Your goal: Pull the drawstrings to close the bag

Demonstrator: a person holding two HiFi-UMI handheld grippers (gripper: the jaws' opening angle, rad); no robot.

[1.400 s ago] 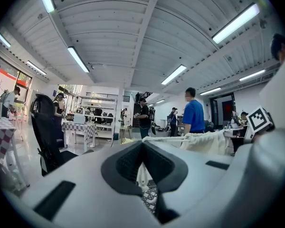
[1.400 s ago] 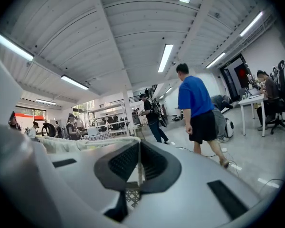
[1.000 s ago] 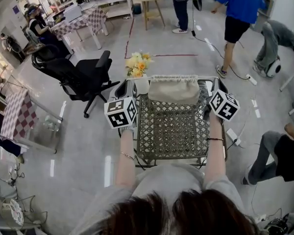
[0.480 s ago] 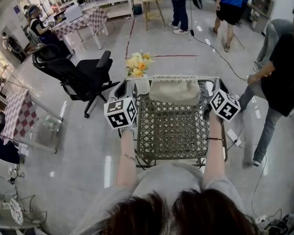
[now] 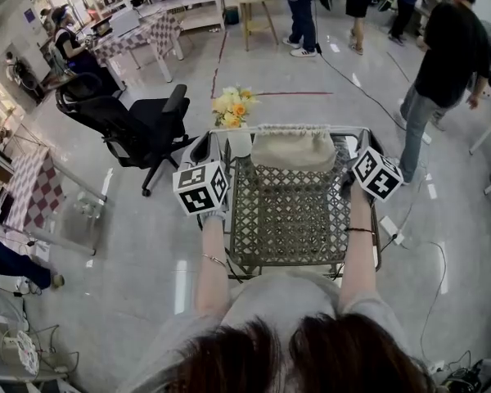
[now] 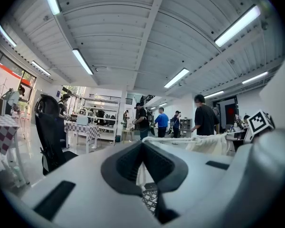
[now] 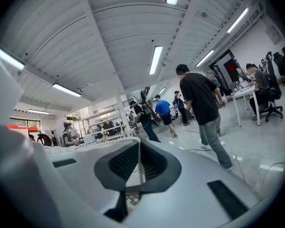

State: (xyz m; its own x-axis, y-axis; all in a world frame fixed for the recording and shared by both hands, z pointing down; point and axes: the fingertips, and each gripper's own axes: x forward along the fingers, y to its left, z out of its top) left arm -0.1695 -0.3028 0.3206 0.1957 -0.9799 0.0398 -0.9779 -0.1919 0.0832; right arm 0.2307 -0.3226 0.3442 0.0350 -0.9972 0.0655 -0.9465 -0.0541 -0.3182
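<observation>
A cream drawstring bag (image 5: 290,150) lies at the far end of a small table (image 5: 375,244), its mouth gathered into ruffles. My left gripper (image 5: 211,150) is at the bag's left and my right gripper (image 5: 362,144) at its right, both pointing level away from me. In the left gripper view the jaws (image 6: 142,144) are shut on a white drawstring (image 6: 173,139) that runs right to the bag (image 6: 206,144). In the right gripper view the gripper (image 7: 139,144) is shut on the other drawstring (image 7: 109,144), which leads left to the bag (image 7: 61,149).
A woven lattice mat (image 5: 290,215) covers the tabletop. A white vase of yellow flowers (image 5: 233,113) stands at the far left corner, close to the left gripper. A black office chair (image 5: 135,125) is on the left. A person (image 5: 438,64) walks at the right, where cables cross the floor.
Both grippers and the bag have stayed put. People in the background have walked across the far right of the room.
</observation>
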